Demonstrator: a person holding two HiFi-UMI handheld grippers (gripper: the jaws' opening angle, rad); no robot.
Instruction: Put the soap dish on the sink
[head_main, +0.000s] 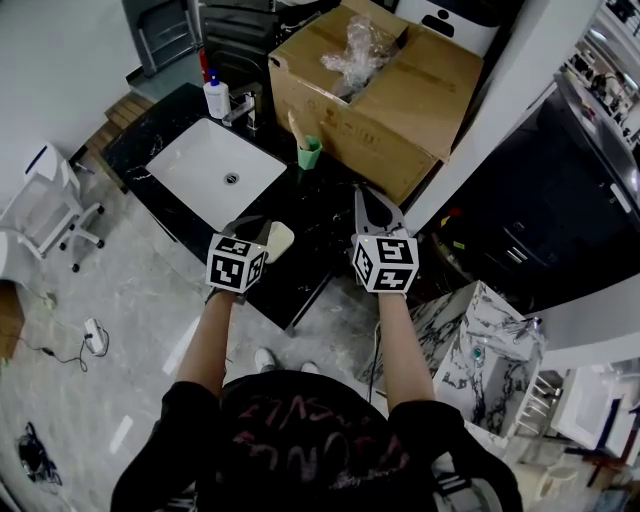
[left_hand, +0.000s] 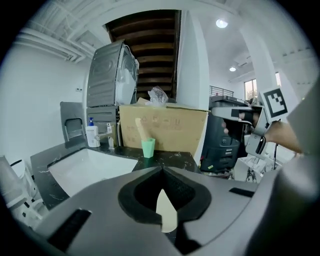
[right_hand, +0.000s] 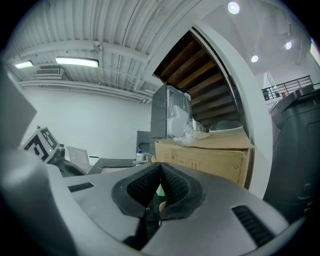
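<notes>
The cream soap dish (head_main: 279, 239) hangs over the black counter's front part, just right of the white sink basin (head_main: 222, 170). My left gripper (head_main: 255, 228) is shut on the soap dish. In the left gripper view the soap dish (left_hand: 167, 212) shows as a pale sliver between the closed jaws of my left gripper (left_hand: 162, 170), with the sink basin (left_hand: 85, 170) ahead to the left. My right gripper (head_main: 362, 195) hovers beside it over the counter's right end, shut with nothing in it. In its own view my right gripper (right_hand: 160, 167) has its tips pressed together.
A green cup (head_main: 309, 153) with a pale stick stands behind the sink basin. A soap bottle (head_main: 215, 98) and faucet (head_main: 243, 108) sit at its far end. A large cardboard box (head_main: 380, 90) fills the counter's back right. A white chair (head_main: 50, 200) stands left, a marbled box (head_main: 480, 345) right.
</notes>
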